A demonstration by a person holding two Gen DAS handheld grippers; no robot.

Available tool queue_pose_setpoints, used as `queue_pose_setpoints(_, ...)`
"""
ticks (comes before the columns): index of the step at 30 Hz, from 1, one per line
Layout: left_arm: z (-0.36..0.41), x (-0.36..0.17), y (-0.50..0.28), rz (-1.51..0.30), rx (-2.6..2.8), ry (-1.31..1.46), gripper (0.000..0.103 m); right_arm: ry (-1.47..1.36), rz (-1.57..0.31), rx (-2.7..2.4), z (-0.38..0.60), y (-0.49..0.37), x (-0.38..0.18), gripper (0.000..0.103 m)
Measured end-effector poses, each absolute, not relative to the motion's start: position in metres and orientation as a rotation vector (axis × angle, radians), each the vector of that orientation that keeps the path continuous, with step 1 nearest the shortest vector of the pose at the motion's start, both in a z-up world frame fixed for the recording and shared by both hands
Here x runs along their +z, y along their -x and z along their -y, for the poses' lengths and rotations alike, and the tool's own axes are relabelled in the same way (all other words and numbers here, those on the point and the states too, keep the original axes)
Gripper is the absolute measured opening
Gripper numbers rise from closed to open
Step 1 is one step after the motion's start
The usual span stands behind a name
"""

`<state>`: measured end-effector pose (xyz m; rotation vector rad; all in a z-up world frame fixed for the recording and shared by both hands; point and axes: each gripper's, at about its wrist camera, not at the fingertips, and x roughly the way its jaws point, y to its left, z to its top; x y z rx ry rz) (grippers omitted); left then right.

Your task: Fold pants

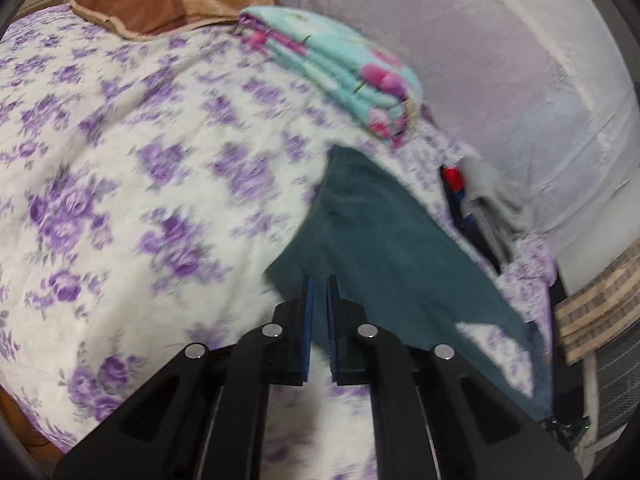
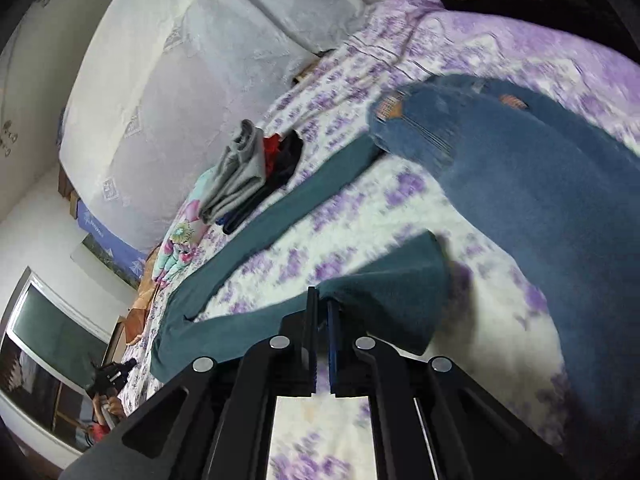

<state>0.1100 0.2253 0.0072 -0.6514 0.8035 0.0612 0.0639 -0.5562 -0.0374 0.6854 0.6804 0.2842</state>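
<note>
The pants lie spread on a bed with a purple-flowered sheet (image 1: 120, 160). Their upper part is blue denim (image 2: 520, 184) with ripped patches, and both legs show teal. In the left wrist view my left gripper (image 1: 319, 280) is shut on the edge of one teal leg (image 1: 380, 240), which hangs lifted off the sheet. In the right wrist view my right gripper (image 2: 322, 298) is shut on the end of the other teal leg (image 2: 384, 284), also raised. The far leg (image 2: 280, 208) runs toward the lower left, where a hand holds the left gripper (image 2: 110, 376).
A folded turquoise flowered blanket (image 1: 340, 68) and a brown pillow (image 1: 160, 4) lie at the head of the bed. A pile of folded grey, red and dark clothes (image 2: 256, 168) sits near the wall side. A white lace curtain (image 1: 500, 40) hangs behind.
</note>
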Motion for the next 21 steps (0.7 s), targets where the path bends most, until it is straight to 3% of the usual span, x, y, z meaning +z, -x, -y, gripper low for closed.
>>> queue_pose_setpoints(5, -0.212, -0.028, -0.113, -0.892, -0.024, 0.721, 0.006, -0.765, -0.763, 0.279, 0.565, -0.065, -0.073, 0.006)
queue_pose_setpoints(14, -0.210, -0.043, -0.132, -0.832, -0.007, 0.880, 0.040, -0.769, -0.742, 0.278, 0.564, -0.059, -0.087, 0.005)
queue_pose_setpoints(18, -0.210, -0.044, -0.141, -0.798, 0.031, 0.882, 0.039, -0.749, -0.733, 0.274, 0.563, -0.057, -0.086, 0.005)
queue_pose_setpoints(20, -0.211, -0.041, -0.143, -0.796, 0.036, 0.864, 0.030, -0.737, -0.732, 0.272, 0.562, -0.057, -0.086, 0.005)
queue_pose_setpoints(21, -0.212, -0.039, -0.141, -0.791, 0.048, 0.843, 0.014, -0.735, -0.731, 0.271, 0.561, -0.058, -0.085, 0.004)
